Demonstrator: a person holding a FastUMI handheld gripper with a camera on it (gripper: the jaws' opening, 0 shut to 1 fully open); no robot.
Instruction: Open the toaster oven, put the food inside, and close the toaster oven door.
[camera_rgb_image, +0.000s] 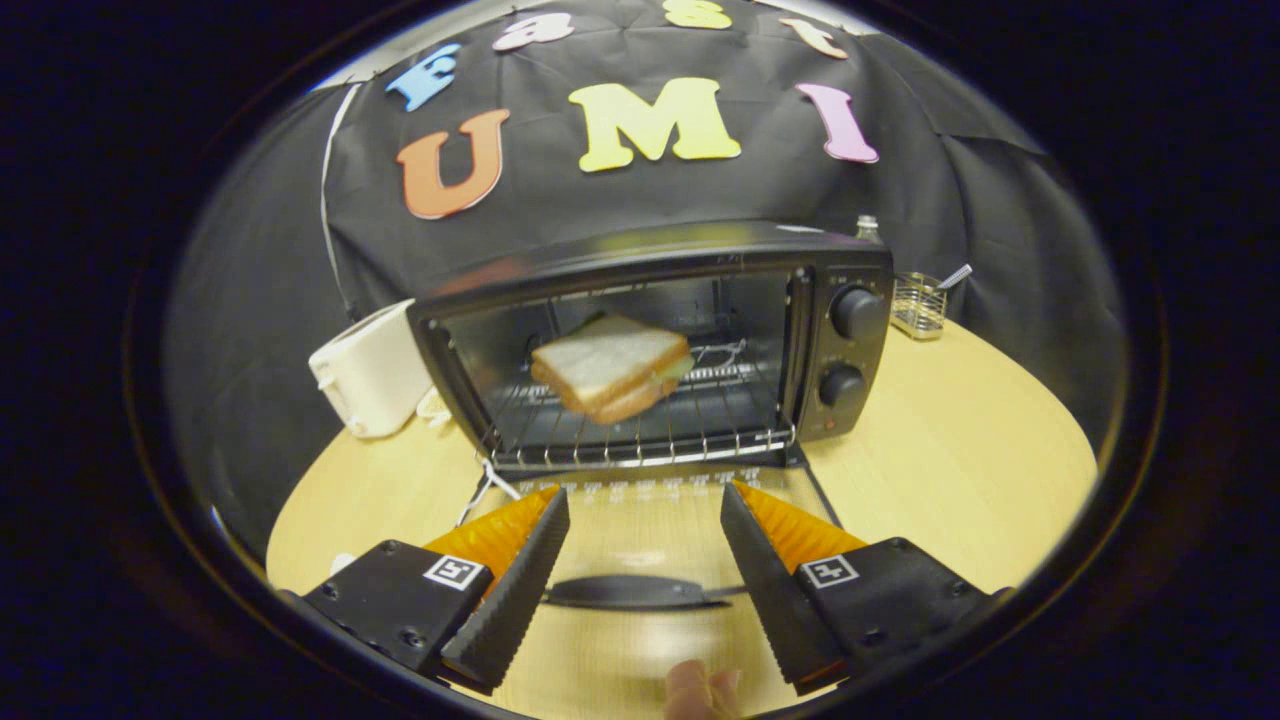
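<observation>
Left of the toaster oven (660, 340) a white toaster (370, 370) stands half hidden; the sandwich (612, 366) lies on its rack, door (640, 560) dropped flat, handle (628, 592) partly covered by the hand-held gripper (645, 500), spread wide, holding nothing; right, a wire basket (918, 305) on the counter (960, 450)

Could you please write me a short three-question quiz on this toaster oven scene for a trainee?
1. True or false: the black toaster oven's glass door is closed.
2. Where is the white-bread sandwich? A) on the table B) on the wire rack inside C) between the fingers
3. Fill in: the tool is ____ above the door's black handle.

Key: 1 false; 2 B; 3 open.
</observation>
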